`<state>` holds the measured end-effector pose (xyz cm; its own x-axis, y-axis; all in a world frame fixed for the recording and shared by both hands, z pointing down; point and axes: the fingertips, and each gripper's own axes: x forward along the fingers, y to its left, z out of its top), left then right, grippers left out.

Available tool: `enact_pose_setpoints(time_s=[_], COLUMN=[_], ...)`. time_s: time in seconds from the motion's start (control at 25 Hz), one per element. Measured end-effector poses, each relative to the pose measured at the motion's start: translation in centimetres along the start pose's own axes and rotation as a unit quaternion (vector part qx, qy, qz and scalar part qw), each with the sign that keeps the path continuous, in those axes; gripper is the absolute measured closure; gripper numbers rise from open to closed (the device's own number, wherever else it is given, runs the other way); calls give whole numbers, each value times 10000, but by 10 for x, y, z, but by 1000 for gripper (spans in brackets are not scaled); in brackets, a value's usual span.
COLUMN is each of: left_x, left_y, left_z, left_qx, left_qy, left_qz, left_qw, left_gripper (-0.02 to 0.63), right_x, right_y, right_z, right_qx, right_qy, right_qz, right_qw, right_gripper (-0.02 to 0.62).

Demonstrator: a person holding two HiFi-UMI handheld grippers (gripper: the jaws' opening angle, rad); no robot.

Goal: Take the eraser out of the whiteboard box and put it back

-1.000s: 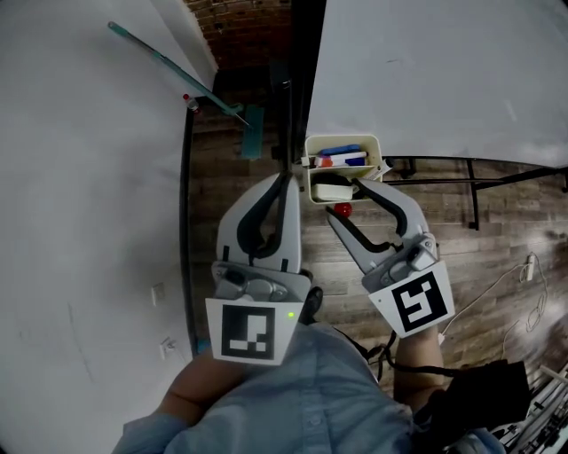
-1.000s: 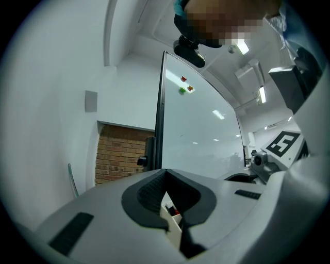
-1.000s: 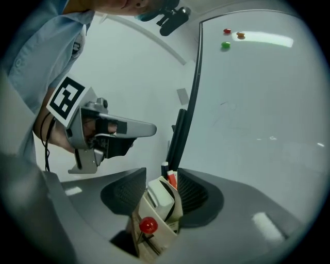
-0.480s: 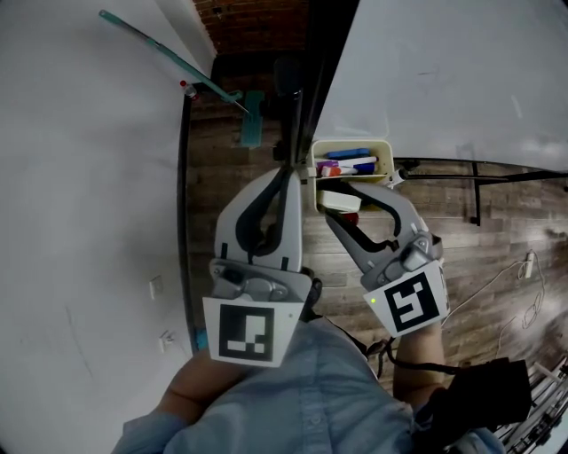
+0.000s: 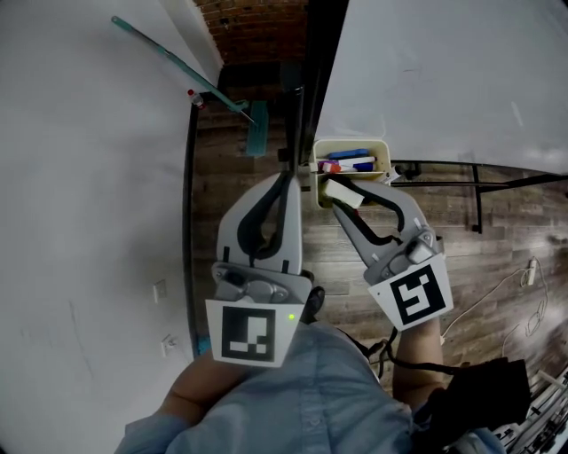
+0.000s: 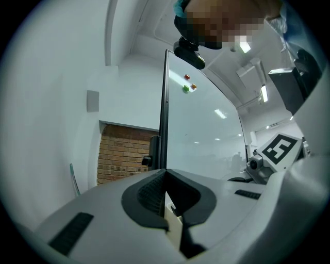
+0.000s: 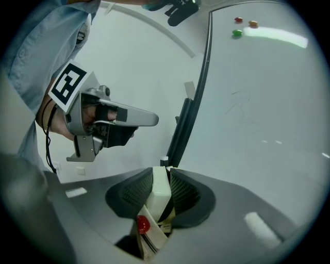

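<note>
At the near rim of the whiteboard box (image 5: 383, 151), right claw (image 5: 340, 197) pinches the white eraser (image 7: 160, 191), tilted; its jaws have just been closing on it. Markers (image 5: 351, 163) lie inside. Left claw (image 5: 288, 176) pressed together just left of the box.

A whiteboard (image 5: 444, 80) in a black frame (image 5: 315, 71) bears a red magnet (image 7: 238, 20), an orange magnet (image 7: 252, 23) and a green magnet (image 7: 236, 33). A teal pole (image 5: 169, 58) rests against the white wall (image 5: 89, 177). A brick wall (image 5: 253, 27) stands beyond. A white cable (image 5: 531, 266) lies on the wood floor (image 5: 497, 239).
</note>
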<state>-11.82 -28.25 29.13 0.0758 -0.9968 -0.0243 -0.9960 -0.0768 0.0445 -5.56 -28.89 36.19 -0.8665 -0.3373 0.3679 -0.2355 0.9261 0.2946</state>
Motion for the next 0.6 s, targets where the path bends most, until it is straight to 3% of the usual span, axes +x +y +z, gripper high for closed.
enact_pose_setpoints(time_s=[0.4,0.6], left_x=[-20,-28], left_y=[-18,-31], left_z=[23,38], left_qx=[199,306], left_qy=[-217,-397], left_qz=[-9,-78], left_qw=[9996,9987], left_gripper=[601,601], right_x=[-34,-63], right_y=[-13,-23], right_z=[36,59], right_qx=[356,411], right_qy=[-684,-1108], right_qz=[-445,-895], right_qw=[9960,9890], right_gripper=[494,494])
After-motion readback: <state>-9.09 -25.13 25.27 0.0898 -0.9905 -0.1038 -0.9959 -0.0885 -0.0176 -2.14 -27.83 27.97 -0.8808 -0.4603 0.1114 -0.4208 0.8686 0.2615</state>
